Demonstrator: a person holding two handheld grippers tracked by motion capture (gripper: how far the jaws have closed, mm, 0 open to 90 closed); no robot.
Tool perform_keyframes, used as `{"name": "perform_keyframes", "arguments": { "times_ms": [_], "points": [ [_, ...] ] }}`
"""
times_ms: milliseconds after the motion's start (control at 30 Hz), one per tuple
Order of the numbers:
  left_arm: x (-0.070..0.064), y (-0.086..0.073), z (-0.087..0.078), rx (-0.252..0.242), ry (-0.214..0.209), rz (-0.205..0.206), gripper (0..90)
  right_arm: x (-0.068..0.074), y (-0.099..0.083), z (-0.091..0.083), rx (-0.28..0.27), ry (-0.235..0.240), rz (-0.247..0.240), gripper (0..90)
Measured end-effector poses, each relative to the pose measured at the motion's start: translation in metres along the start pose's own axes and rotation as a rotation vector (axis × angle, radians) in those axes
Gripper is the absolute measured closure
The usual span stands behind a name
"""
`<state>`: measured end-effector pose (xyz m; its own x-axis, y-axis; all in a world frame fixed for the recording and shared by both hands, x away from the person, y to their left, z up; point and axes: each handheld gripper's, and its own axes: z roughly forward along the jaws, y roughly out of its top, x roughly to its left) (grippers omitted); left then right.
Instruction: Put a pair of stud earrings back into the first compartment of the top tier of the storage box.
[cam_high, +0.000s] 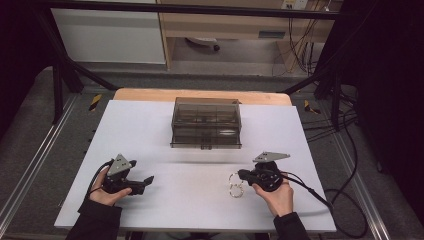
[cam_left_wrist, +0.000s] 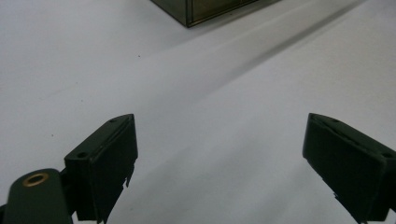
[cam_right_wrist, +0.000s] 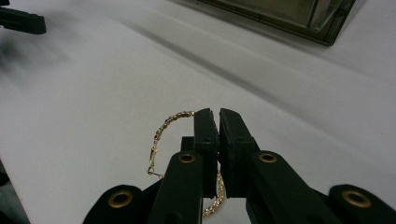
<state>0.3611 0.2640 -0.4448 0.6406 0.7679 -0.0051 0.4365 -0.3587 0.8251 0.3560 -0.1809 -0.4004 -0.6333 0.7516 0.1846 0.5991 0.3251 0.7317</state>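
Right gripper jaws pressed together, pinching a gold chain bracelet; chain loops out to its left and trails beneath the jaws onto the white table. Left gripper jaws spread wide, nothing between them, hovering over bare table. Dark clear box sits well ahead of both grippers.
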Motion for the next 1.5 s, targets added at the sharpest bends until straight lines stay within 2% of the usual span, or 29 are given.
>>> {"name": "perform_keyframes", "arguments": {
  "times_ms": [733,1500],
  "points": [
    [0.002,-0.001,0.000,0.004,-0.003,0.000,10.2,0.018,0.031,0.008,-0.028,0.029,-0.048,86.2],
    [0.004,-0.001,-0.001,0.006,-0.007,-0.003,9.7,0.036,0.068,0.017,-0.075,0.045,-0.064,86.2]
  ]
}}
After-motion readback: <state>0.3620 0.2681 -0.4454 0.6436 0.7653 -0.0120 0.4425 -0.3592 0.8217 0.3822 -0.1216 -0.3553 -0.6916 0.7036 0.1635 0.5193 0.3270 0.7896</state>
